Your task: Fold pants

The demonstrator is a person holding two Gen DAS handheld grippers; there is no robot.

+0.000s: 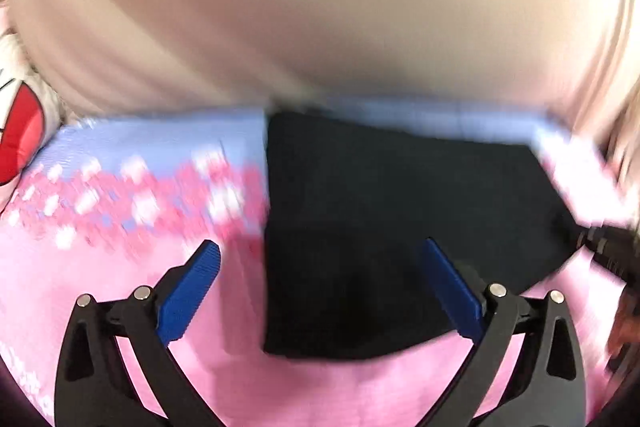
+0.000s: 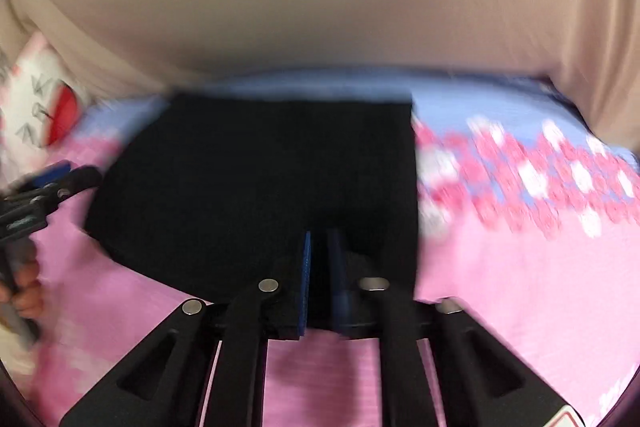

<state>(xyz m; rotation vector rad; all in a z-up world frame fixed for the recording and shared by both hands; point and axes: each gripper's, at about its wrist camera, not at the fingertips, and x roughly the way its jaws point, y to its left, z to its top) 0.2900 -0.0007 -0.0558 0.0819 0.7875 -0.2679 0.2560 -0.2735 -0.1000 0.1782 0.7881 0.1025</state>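
Observation:
The black pants (image 1: 380, 207) lie folded into a flat block on a pink and blue bedspread (image 1: 100, 287). My left gripper (image 1: 320, 247) hangs just above their near left part, blue pads wide apart and empty, the pants' left edge between the fingers. In the right wrist view the pants (image 2: 260, 167) fill the middle. My right gripper (image 2: 322, 233) is over their near edge with its pads drawn together. The blur shows no cloth lifted by it. Each gripper also shows at the edge of the other view: right gripper (image 1: 608, 251), left gripper (image 2: 52, 179).
A beige cloth wall (image 1: 320, 7) rises behind the bed along the whole far side. A white and red cushion (image 1: 20, 123) sits at the far left, also visible as the cushion (image 2: 44, 107). A person's hand (image 2: 24, 295) holds the left gripper. Pink bedspread (image 2: 520, 287) stretches to the right.

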